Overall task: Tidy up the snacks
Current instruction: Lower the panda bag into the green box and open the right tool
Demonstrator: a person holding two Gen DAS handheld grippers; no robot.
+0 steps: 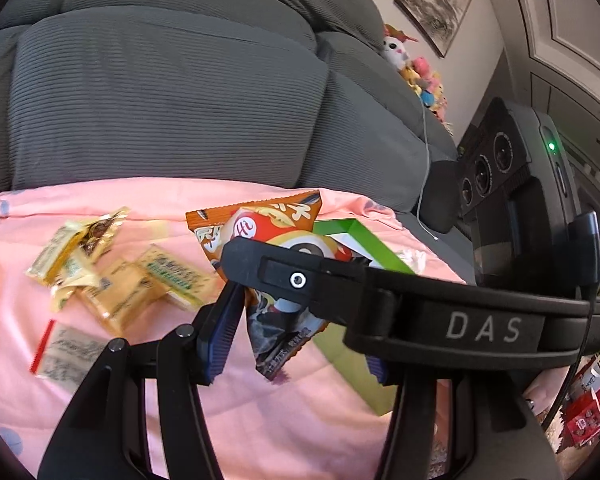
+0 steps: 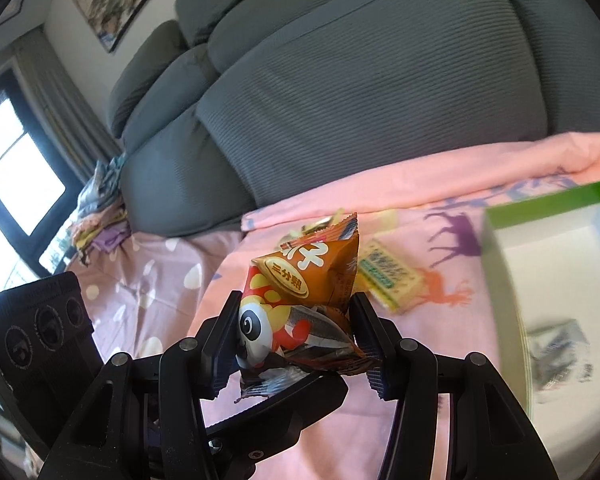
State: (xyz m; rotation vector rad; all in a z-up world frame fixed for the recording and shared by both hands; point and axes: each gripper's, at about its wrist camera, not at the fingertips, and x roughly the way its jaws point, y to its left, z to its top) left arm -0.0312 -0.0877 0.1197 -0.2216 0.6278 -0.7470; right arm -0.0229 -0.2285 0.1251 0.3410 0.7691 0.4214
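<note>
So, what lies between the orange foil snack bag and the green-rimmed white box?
A pale yellow, green-printed packet on the pink sheet, in the right wrist view.

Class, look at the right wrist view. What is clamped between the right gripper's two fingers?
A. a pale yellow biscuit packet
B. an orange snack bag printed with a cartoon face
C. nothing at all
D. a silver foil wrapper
B: the right gripper has its fingers pressed on both sides of the orange snack bag, which is held clear of the pink sheet.
</note>
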